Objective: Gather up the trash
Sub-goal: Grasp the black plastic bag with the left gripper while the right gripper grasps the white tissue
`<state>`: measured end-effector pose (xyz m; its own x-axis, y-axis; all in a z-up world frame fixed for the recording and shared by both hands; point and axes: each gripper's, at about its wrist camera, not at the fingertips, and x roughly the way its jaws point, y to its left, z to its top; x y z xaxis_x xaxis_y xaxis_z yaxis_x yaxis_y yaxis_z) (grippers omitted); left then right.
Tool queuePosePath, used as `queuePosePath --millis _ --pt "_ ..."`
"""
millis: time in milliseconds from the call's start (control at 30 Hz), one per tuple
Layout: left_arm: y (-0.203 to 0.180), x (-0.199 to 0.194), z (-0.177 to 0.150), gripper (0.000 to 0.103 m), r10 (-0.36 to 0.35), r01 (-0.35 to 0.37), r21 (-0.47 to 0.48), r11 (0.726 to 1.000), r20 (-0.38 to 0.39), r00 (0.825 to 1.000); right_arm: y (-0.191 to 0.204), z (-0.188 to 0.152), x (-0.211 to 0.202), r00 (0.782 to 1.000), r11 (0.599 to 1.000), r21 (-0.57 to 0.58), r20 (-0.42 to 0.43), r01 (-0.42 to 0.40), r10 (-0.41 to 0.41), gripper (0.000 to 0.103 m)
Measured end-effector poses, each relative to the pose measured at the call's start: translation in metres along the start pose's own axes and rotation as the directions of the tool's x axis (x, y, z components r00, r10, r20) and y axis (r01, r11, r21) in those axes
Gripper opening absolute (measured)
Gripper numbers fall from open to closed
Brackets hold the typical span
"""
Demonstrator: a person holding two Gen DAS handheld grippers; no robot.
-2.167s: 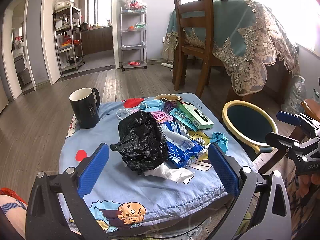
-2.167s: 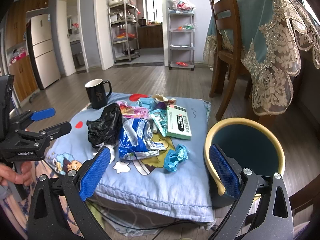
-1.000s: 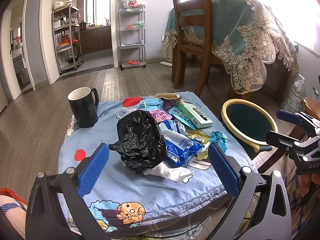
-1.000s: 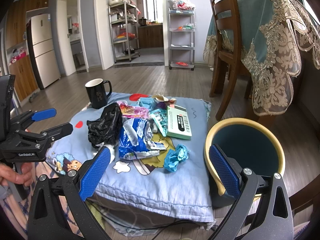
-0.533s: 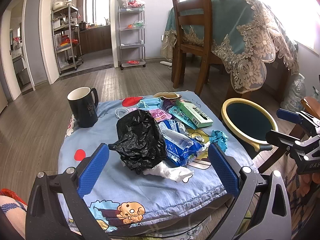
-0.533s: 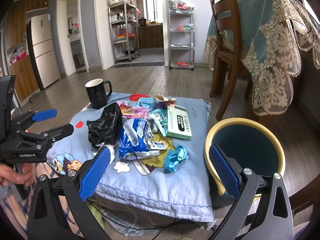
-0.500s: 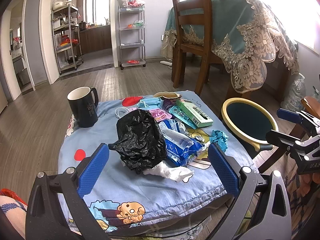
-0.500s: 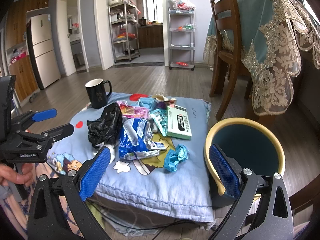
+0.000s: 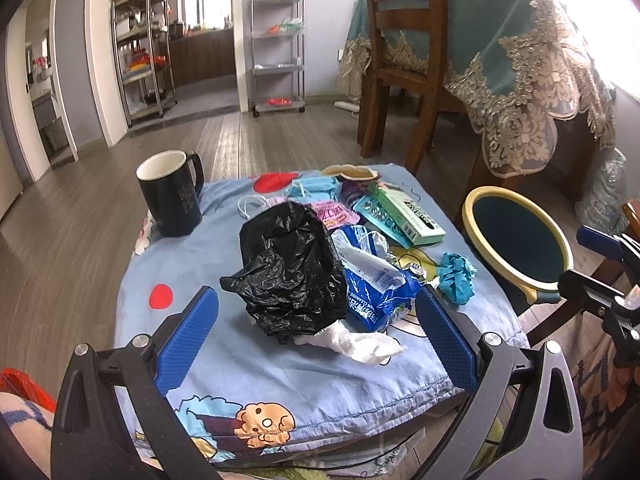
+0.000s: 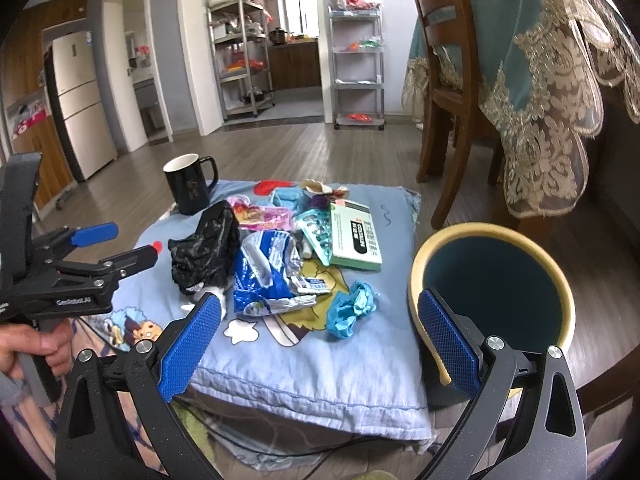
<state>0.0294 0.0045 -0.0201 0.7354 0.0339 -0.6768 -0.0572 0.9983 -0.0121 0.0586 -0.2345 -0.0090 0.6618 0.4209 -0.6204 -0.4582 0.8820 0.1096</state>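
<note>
We hold our left gripper (image 9: 316, 336) low at the near edge of a blue cartoon-print cloth (image 9: 256, 376), its blue-padded fingers (image 9: 188, 340) spread wide and grasping nothing. Framed between them lies the trash: a crumpled black plastic bag (image 9: 290, 272) at the front of the heap, with a white tissue (image 9: 356, 344) poking out from under its near side. Pressed against the bag's right flank is a blue and white wrapper (image 9: 374, 284), and behind that lie a pink packet (image 9: 332, 214) and a flat green box (image 9: 408, 216). A ball of teal paper (image 9: 456, 278) sits on its own near the cloth's right edge. A black mug (image 9: 170, 198) stands upright at the far left corner, apart from the litter. Our right gripper (image 10: 318, 340) hangs over the near right part of the cloth, fingers likewise released and empty (its right pad overlaps the bin's rim in the right wrist view). That bin (image 10: 556, 276), dark teal inside with a pale yellow rim, stands on the wooden floor just beside the cloth's right side. A hand (image 10: 36, 344) grips the left tool's handle.
</note>
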Motion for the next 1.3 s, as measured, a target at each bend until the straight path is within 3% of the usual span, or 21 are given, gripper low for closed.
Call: queuePosePath --millis 367,567,667,733,833,1133,1300 --pt "-0.006 0.054 0.015 0.071 0.001 0.0 0.005 1.0 -0.122 0.993 -0.012 -0.003 0.018 0.997 0.997 0.075 -0.071 -0.007 0.013 0.098" --pt "-0.011 0.087 0.024 0.061 0.04 -0.035 0.03 0.999 -0.164 0.986 -0.016 -0.006 0.031 0.994 0.995 0.095 -0.109 -0.002 0.013 0.098" --pt "-0.007 0.101 0.021 0.049 0.04 -0.036 0.026 0.999 -0.208 0.977 -0.017 -0.007 0.038 0.992 0.995 0.102 -0.125 -0.002 0.015 0.098" --pt "-0.003 0.105 0.018 0.03 0.03 -0.028 0.011 1.0 -0.231 0.972 -0.019 -0.008 0.045 0.99 0.993 0.117 -0.14 -0.007 0.024 0.098" --pt "0.008 0.101 0.019 0.012 0.015 -0.02 -0.021 1.0 -0.228 0.973 -0.017 -0.01 0.054 0.986 0.991 0.127 -0.158 -0.028 0.049 0.098" --pt "0.055 0.083 0.023 0.008 0.001 -0.037 -0.186 0.982 -0.191 0.982 0.024 -0.011 0.071 0.967 0.985 0.047 -0.19 -0.164 0.17 0.095" --pt "0.076 0.063 0.021 0.005 -0.009 -0.033 -0.25 0.968 -0.164 0.986 0.057 -0.006 0.085 0.947 0.97 -0.015 -0.221 -0.244 0.235 0.08"
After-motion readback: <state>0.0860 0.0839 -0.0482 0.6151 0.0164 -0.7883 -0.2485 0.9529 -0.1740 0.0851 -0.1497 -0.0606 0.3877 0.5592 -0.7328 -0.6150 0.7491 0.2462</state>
